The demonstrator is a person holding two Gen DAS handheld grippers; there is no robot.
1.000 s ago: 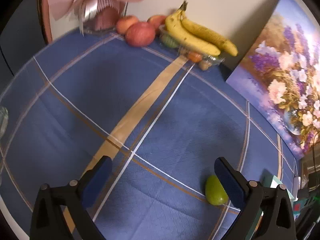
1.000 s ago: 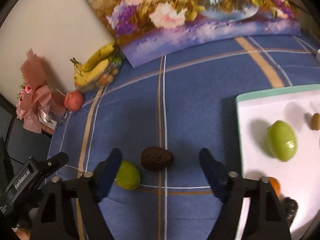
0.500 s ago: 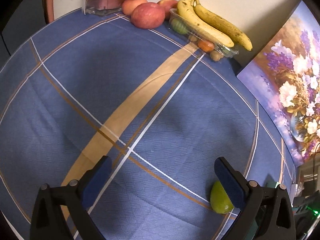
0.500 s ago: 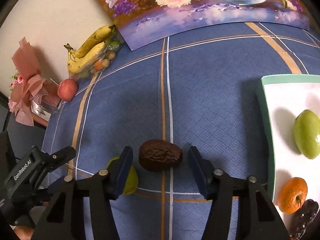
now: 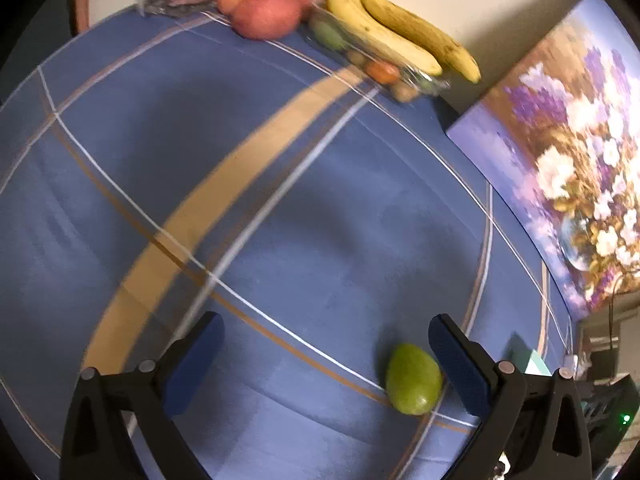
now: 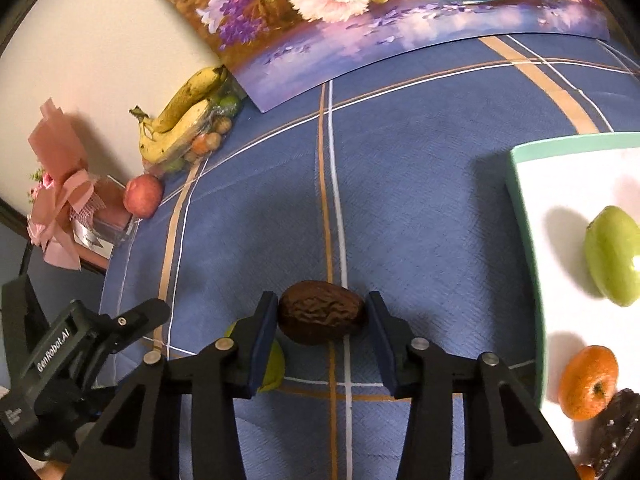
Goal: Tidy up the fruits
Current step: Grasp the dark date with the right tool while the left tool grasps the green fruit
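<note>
My right gripper (image 6: 322,316) has its pads at either end of the wrinkled brown fruit (image 6: 321,317), touching or nearly so, though I can't tell whether the squeeze is firm; it sits on the blue tablecloth (image 6: 420,208), left of the tray (image 6: 524,236). I'd squeeze evenly and lift straight, since it looks hard and could roll. My left gripper (image 5: 326,364) hangs wide apart, grasping nothing, the green fruit (image 5: 413,379) just inside its right pad. Bananas (image 6: 182,120) lie at the cloth's far edge.
</note>
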